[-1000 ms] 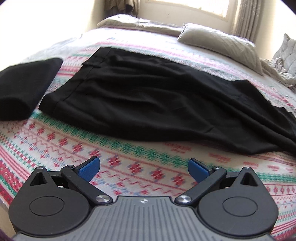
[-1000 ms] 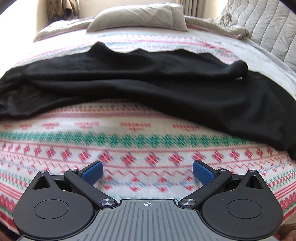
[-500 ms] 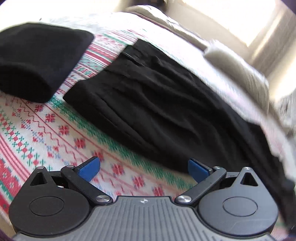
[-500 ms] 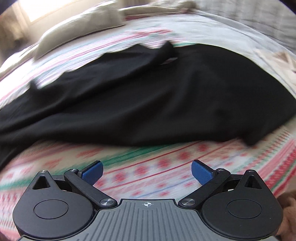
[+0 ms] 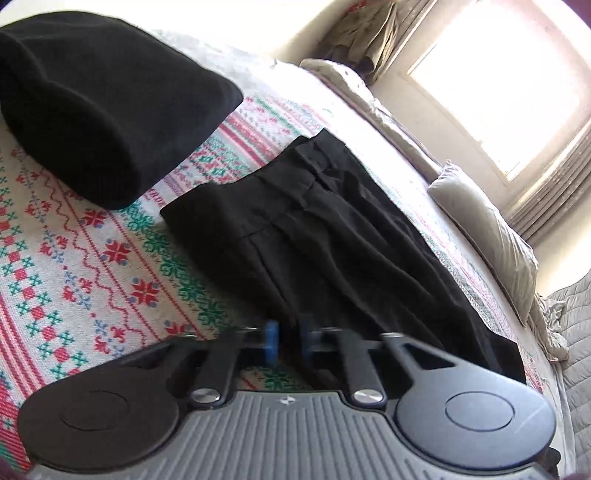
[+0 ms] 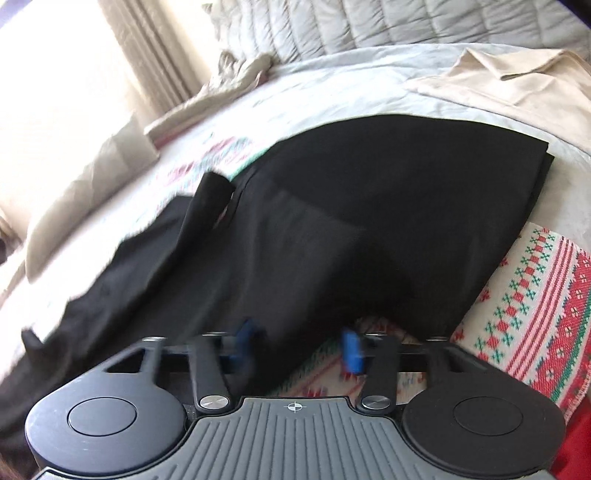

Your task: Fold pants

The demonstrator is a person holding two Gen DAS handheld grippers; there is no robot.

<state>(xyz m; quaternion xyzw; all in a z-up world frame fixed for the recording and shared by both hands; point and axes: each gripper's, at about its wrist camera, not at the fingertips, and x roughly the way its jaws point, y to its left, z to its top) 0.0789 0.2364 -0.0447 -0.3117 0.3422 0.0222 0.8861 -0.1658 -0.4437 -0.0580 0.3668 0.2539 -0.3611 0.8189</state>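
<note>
On the left wrist view, the left gripper (image 5: 287, 341) is hanging low over the near edge of the black pants (image 5: 343, 236), its blue pads (image 5: 272, 341) drawn almost together with dark cloth showing in the narrow gap between them; the blur makes it hard to tell how much cloth is pinched. The pants are lying flat on the patterned blanket (image 5: 74, 266), waistband toward the upper left and legs running off to the lower right. A second folded black garment (image 5: 99, 107) is resting apart from them at upper left. Beyond, a pillow (image 5: 487, 236) is lying under a bright window (image 5: 517, 85).

On the right wrist view, the right gripper (image 6: 297, 345) is closing, its jaws standing part-way apart. The near edge of the pants (image 6: 332, 229) is lying between them: the left pad (image 6: 245, 341) is over black cloth, the right pad (image 6: 351, 350) over blanket (image 6: 535, 295). Both are motion-blurred, and a firm grip is not showing. This view alone is showing the leg ends, one cuff (image 6: 210, 199) turned back, plus a beige cloth (image 6: 509, 77) and a quilted cover (image 6: 424, 22) at the far side. Only the left view is showing the waistband and the second garment.
</note>
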